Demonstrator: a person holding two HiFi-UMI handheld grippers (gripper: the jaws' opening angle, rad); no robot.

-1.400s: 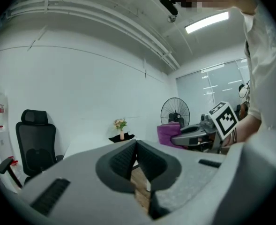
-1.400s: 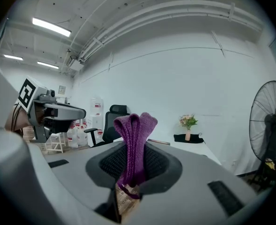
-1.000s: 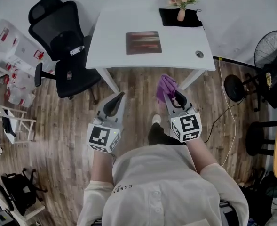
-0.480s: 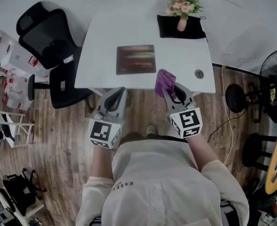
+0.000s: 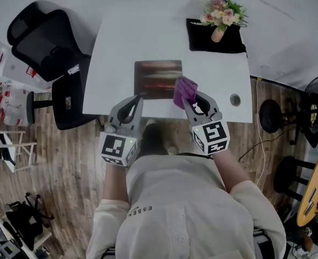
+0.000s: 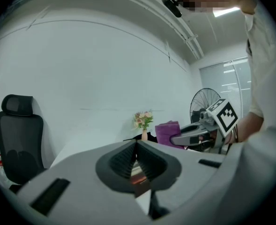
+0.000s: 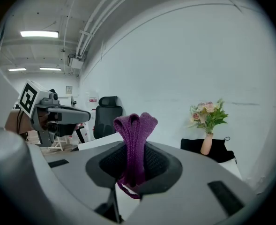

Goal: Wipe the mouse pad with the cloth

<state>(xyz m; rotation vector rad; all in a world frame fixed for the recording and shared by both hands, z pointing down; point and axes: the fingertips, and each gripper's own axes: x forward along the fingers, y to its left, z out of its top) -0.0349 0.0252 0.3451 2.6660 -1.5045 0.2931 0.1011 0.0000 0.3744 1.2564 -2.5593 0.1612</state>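
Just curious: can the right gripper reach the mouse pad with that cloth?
Probably yes. The right gripper holds the cloth by the mouse pad's right edge, and nothing on the table lies between them.

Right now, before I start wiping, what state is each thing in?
left claw, shut, holding nothing.
right claw, shut on the cloth.
cloth, folded and bunched, sticking out past the jaws.
mouse pad, lying flat on the table, with the cloth over its near right corner; contact unclear.
vase, upright, holding flowers.
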